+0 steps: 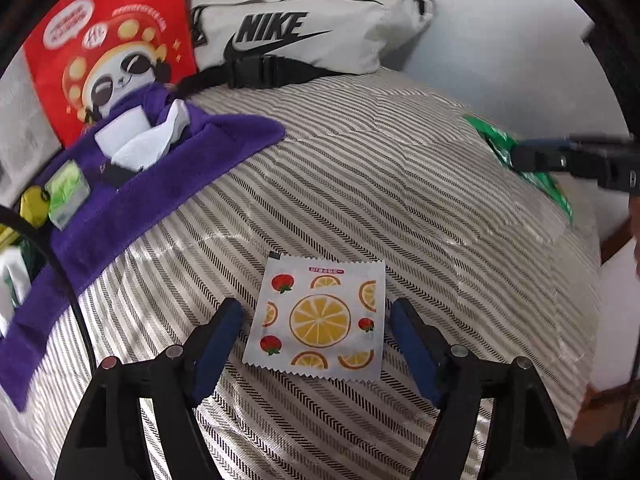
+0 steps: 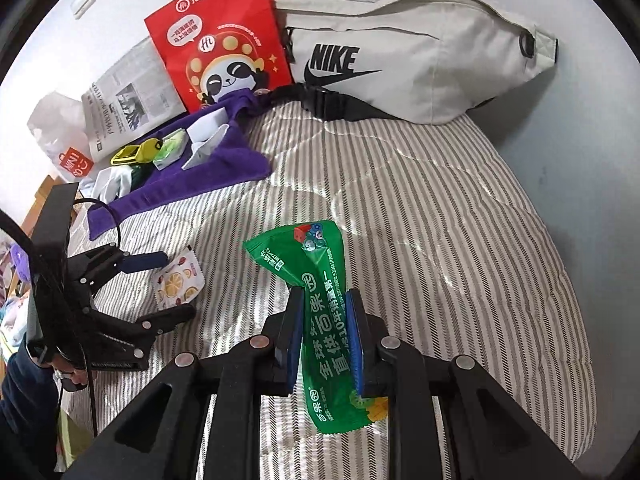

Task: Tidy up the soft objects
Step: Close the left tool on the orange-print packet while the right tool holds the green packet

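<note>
A white sachet with orange and strawberry prints (image 1: pixel 320 316) lies flat on the striped quilt (image 1: pixel 400 184). My left gripper (image 1: pixel 316 312) is open, one finger on each side of the sachet, just above it. It also shows in the right wrist view (image 2: pixel 160 284) around the sachet (image 2: pixel 178 282). My right gripper (image 2: pixel 324 312) is shut on a green wet-wipe packet (image 2: pixel 320 308) and holds it above the quilt. In the left wrist view the right gripper (image 1: pixel 532 158) and green packet (image 1: pixel 496 140) are at the right edge.
A purple cloth (image 2: pixel 192 176) with small packets and tissues lies at the back left. A red panda paper bag (image 2: pixel 224 40), a beige Nike waist bag (image 2: pixel 416 52) and a newspaper (image 2: pixel 124 100) stand along the wall. The quilt drops off on the right.
</note>
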The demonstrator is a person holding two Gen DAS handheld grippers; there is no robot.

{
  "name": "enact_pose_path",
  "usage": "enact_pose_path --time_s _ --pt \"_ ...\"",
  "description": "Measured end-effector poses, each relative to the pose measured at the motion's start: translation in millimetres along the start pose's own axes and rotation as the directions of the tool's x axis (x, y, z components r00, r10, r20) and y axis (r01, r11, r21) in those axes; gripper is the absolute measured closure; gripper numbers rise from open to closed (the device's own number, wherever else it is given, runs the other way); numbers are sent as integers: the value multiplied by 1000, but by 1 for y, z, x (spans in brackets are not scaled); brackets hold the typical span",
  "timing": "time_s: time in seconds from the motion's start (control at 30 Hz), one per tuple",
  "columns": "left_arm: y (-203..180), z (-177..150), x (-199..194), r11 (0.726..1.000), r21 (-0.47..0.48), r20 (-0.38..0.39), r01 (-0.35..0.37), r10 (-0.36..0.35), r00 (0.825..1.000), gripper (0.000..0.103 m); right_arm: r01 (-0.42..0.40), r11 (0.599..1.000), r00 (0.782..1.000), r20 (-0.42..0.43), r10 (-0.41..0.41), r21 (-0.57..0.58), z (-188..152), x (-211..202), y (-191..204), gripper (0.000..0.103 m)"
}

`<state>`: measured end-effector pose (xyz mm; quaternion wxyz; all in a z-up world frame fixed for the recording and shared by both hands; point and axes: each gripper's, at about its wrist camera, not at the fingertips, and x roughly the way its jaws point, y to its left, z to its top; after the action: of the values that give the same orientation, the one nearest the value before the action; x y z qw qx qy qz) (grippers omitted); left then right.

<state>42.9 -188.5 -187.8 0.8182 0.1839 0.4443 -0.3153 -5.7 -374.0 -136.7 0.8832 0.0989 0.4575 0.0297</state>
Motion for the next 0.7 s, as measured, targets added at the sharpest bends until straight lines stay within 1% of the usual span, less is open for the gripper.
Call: enact_pose_path --time_s 0.03,0.1,0.13,0.17,0.2,0.23,0.27,0.3,0.5,0.53,0.57,0.6,0.63,0.67,0.7 --pt "2 0 -1 1000 1 10 -15 15 1000 41 1 1000 1000 0 -1 2 0 0 -1 83" --pt "3 -2 -2 1000 2 17 -12 12 1000 44 -4 1000 1000 1 4 3 -1 0 0 83" --pt "4 -2 -3 1000 5 22 -15 15 1000 54 -6 1000 1000 2 6 3 -1 0 1 83" --pt "4 -2 -5 1000 5 25 -4 4 1000 70 -9 1000 1000 0 9 1 -2 1 2 83" --pt "4 -1 -7 1000 9 23 27 -28 999 79 -11 1000 1000 -1 11 0 -2 1 4 83" --pt "3 -2 -9 998 12 14 68 -69 998 92 -15 1000 1000 -2 15 -2 -3 1 7 83" --pt "1 -2 -9 997 12 5 71 -71 997 93 -20 1000 1000 -3 20 -6 -3 2 9 83" --pt "-1 -2 -8 998 15 3 55 -55 998 93 -26 1000 1000 -5 26 -15 -4 2 11 83" --pt "3 2 -4 999 3 15 49 -49 999 87 -34 999 999 -5 34 -26 -4 2 16 82" --pt "4 1 -5 999 8 19 40 -40 999 76 -34 999 999 -5 34 -26 -5 2 16 82" --pt "4 0 -5 1000 16 21 20 -20 1000 55 -33 999 999 -6 33 -25 -5 1 15 82" --pt "5 -1 -4 999 25 18 -28 27 999 40 -32 999 999 -6 32 -24 -6 1 14 82" --pt "8 -4 -2 995 31 15 -98 98 995 21 -32 999 999 -7 32 -20 -7 1 12 82" --pt "12 -5 -3 995 25 27 -100 100 995 21 -33 999 999 -7 33 -15 -7 1 11 82" --pt "18 -8 -3 998 0 31 -64 64 997 21 -35 999 999 -8 35 -10 -8 2 10 82"
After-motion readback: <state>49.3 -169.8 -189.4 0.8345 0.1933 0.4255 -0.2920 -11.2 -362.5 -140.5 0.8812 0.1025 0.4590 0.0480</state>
